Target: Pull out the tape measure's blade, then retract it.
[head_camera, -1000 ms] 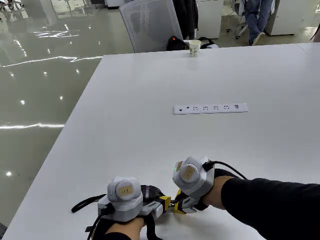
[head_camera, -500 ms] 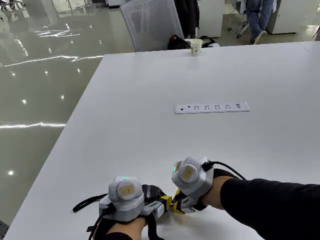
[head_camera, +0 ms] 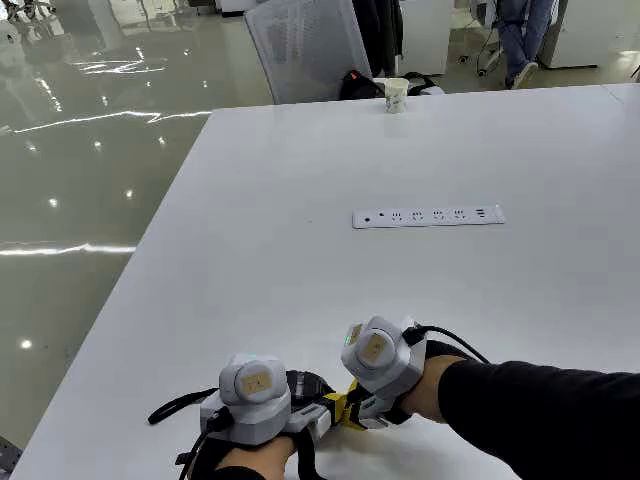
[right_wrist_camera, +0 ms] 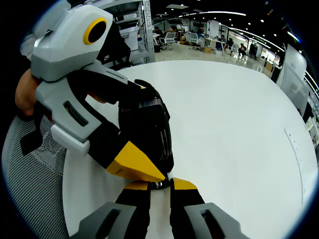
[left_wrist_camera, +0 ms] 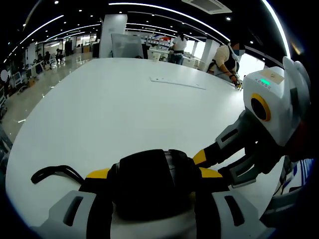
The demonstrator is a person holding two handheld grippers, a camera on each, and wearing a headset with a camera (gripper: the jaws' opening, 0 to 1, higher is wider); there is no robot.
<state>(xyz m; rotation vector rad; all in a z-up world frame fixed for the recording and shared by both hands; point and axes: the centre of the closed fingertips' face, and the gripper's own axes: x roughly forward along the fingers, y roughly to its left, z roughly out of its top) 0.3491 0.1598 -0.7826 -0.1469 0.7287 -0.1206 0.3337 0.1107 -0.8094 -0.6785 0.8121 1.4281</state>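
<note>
The tape measure (head_camera: 306,389) is a black case with yellow trim and lies near the table's front edge. My left gripper (head_camera: 322,412) is shut on it, and in the left gripper view the case (left_wrist_camera: 152,181) sits between the jaws with its black wrist strap (left_wrist_camera: 50,174) trailing left. My right gripper (head_camera: 349,410) meets it from the right. In the right gripper view the yellow-tipped fingers (right_wrist_camera: 135,186) are pressed together on the small metal blade tip (right_wrist_camera: 160,185) at the mouth of the case (right_wrist_camera: 149,132). No length of blade shows.
A white power strip (head_camera: 428,216) lies flush in the middle of the white table (head_camera: 300,250). A paper cup (head_camera: 396,94) stands at the far edge, with a mesh chair (head_camera: 305,45) behind it. The table's left edge drops to a glossy floor.
The head camera has drifted a little, shifting the whole picture. Both grippers stay together at the tape measure, with no visible move of the blade.
</note>
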